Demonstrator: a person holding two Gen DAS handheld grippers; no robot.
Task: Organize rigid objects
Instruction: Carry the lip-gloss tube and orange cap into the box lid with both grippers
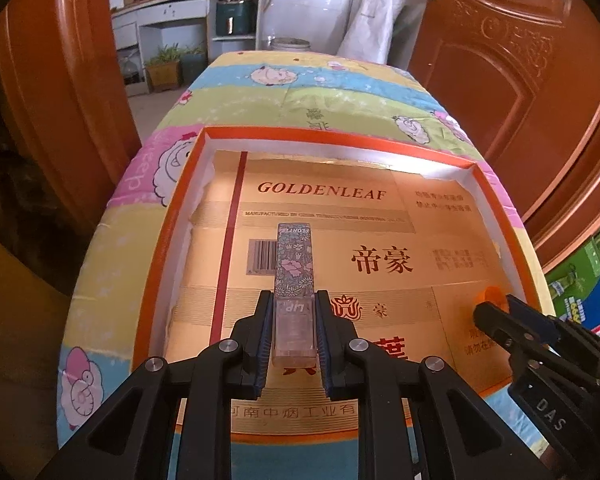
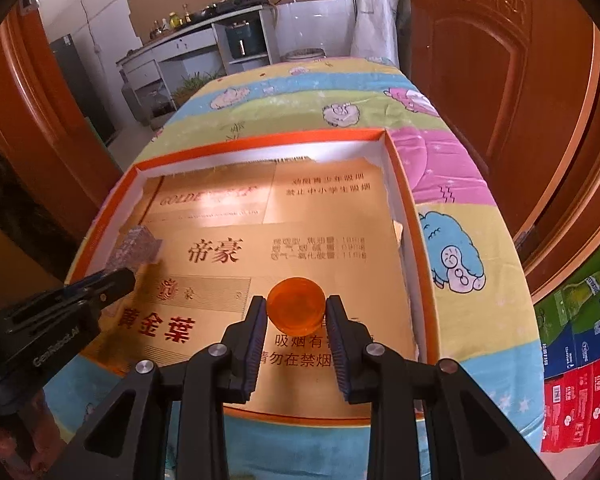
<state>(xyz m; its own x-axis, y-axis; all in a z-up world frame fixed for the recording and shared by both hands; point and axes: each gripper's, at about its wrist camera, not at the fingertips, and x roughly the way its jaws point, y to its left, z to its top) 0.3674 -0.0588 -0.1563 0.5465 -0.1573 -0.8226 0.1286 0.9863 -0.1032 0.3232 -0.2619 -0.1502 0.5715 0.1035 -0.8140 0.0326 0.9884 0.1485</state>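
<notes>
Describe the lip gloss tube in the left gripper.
The lip gloss tube is a slim square stick: a floral-patterned cap in grey, pink and green, and a clear plastic body printed "LIP". It is clamped at the clear body by the left gripper, cap pointing away, above the gold-lined orange box. Nothing else visibly touches it.

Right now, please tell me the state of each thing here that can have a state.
Left gripper: shut on the floral lip gloss tube.
Floral lip gloss tube: capped, held over the box.
Right gripper: shut on the orange round jar.
Orange round jar: held over the box.
Orange-rimmed box: open, lined with gold cardboard.
</notes>
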